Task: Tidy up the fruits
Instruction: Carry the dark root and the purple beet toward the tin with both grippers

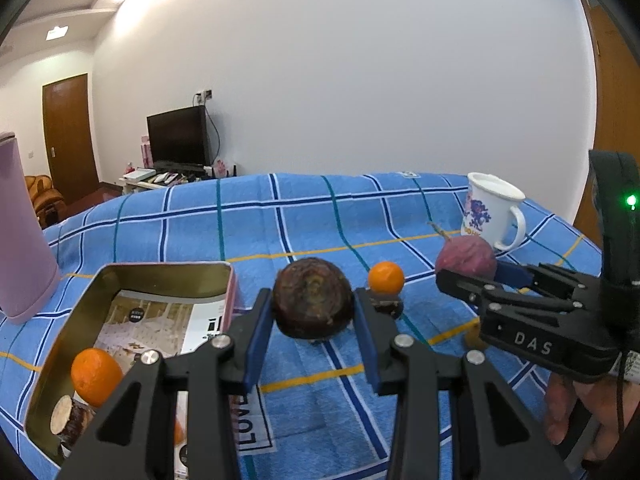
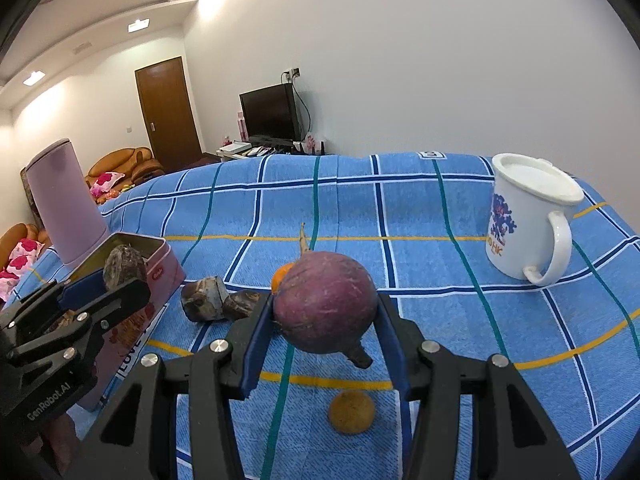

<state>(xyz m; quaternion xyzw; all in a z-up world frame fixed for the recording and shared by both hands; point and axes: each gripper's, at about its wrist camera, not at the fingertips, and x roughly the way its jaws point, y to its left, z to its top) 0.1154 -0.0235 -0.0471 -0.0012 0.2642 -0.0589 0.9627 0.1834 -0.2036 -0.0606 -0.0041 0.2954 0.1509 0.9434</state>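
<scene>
You hold one round thing in each gripper, up above the blue checked cloth (image 1: 320,216).

On your left the open tin (image 1: 96,304) has an orange (image 1: 96,376) and a brown chunk (image 1: 66,420) inside. Your left gripper (image 1: 314,308) pinches a dark brown ball (image 1: 312,298), just right of the tin. A small orange (image 1: 386,278) lies behind it on the cloth. Your right gripper (image 2: 326,312) pinches a purple root (image 2: 326,304). A yellow-brown ball (image 2: 352,412) lies under it. The white mug (image 2: 528,224) stands far right.
</scene>
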